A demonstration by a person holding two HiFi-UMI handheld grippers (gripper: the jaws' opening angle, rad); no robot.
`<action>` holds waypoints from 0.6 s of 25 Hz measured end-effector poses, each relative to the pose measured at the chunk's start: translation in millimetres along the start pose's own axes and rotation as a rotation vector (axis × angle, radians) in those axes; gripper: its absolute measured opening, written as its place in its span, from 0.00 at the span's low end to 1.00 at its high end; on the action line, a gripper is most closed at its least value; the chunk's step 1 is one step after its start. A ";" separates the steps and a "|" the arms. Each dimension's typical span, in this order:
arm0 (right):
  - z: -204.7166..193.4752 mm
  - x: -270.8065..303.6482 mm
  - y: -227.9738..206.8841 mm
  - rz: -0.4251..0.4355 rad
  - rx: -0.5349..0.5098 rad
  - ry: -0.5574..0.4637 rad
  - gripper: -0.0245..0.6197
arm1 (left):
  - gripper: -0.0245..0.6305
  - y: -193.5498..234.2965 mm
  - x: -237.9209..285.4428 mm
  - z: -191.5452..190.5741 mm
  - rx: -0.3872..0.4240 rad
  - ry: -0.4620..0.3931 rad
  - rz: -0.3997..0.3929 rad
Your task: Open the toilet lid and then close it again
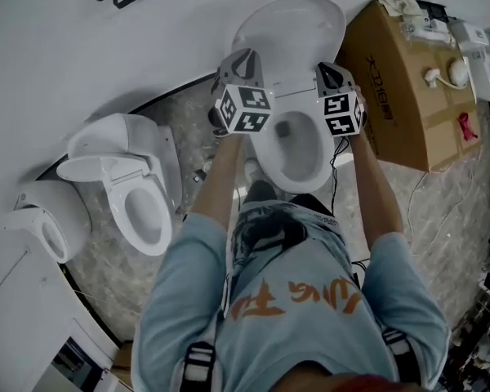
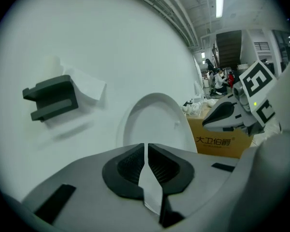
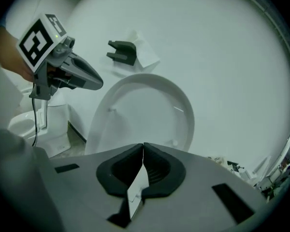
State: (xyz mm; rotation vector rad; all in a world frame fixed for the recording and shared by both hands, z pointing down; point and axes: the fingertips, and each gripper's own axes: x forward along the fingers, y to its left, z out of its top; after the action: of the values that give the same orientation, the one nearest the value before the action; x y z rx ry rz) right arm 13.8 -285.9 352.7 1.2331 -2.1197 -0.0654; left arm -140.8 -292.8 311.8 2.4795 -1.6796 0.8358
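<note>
**Helper:** Can you read any words from where you sit?

**Me:** Yes. The brown cardboard box (image 2: 217, 141) just to the right of the toilet has four Chinese signs on its side: 大卫伯爵. The person's shirt (image 1: 294, 300) has orange writing on it, but I cannot read it. The marker cube (image 1: 243, 109) on each gripper has only black and white squares, no words.

**Helper:** How are the jaws?

**Me:** My left gripper (image 2: 146, 146) has its jaws closed. The tips sit together and there is nothing between them. My right gripper (image 3: 143, 148) is the same: tips together and empty. Neither one touches the lid.

**Helper:** Where is the lid?

**Me:** The toilet lid (image 1: 290, 23) stands up, open, at the far end of the toilet bowl (image 1: 298, 149), by the white wall (image 1: 106, 64). I hold both grippers up in front of it. The left one is near its left side and the right one near its right side. The open bowl is between them, on the near side.

**Helper:** What else is there?

**Me:** A black bracket (image 2: 53, 98) sits on the wall, left of the lid. Another white toilet (image 1: 135, 194) stands further left.
</note>
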 end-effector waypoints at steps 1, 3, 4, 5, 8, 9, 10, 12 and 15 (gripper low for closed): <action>15.1 1.4 -8.2 -0.021 0.005 -0.023 0.06 | 0.11 7.1 0.6 9.9 0.009 -0.015 0.006; 42.8 3.9 -22.7 -0.054 0.014 -0.065 0.07 | 0.11 19.3 2.1 27.4 0.024 -0.040 0.013; 55.9 5.9 -29.0 -0.064 0.011 -0.081 0.08 | 0.11 24.8 3.4 35.6 0.033 -0.050 0.014; 68.5 8.8 -34.5 -0.072 -0.003 -0.091 0.09 | 0.11 30.3 5.3 43.7 0.043 -0.060 0.014; 99.9 18.1 -44.6 -0.088 -0.097 -0.095 0.14 | 0.11 40.6 13.4 64.6 0.096 -0.075 -0.004; 107.5 20.0 -47.2 -0.092 -0.125 -0.093 0.16 | 0.12 41.1 16.6 69.3 0.121 -0.072 -0.014; 114.1 21.9 -50.4 -0.097 -0.148 -0.089 0.19 | 0.15 41.1 20.4 73.0 0.146 -0.067 -0.024; 126.8 27.8 -59.6 -0.112 -0.195 -0.076 0.23 | 0.29 42.0 30.9 78.7 0.192 -0.047 -0.044; 142.6 40.4 -73.7 -0.133 -0.295 -0.046 0.28 | 0.33 44.5 51.8 83.4 0.238 -0.012 -0.075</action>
State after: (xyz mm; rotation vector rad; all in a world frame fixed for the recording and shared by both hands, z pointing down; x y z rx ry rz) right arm -25.4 -398.0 237.4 1.1998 -1.9777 -0.4527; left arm -131.2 -381.8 251.9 2.6843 -1.5616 1.0721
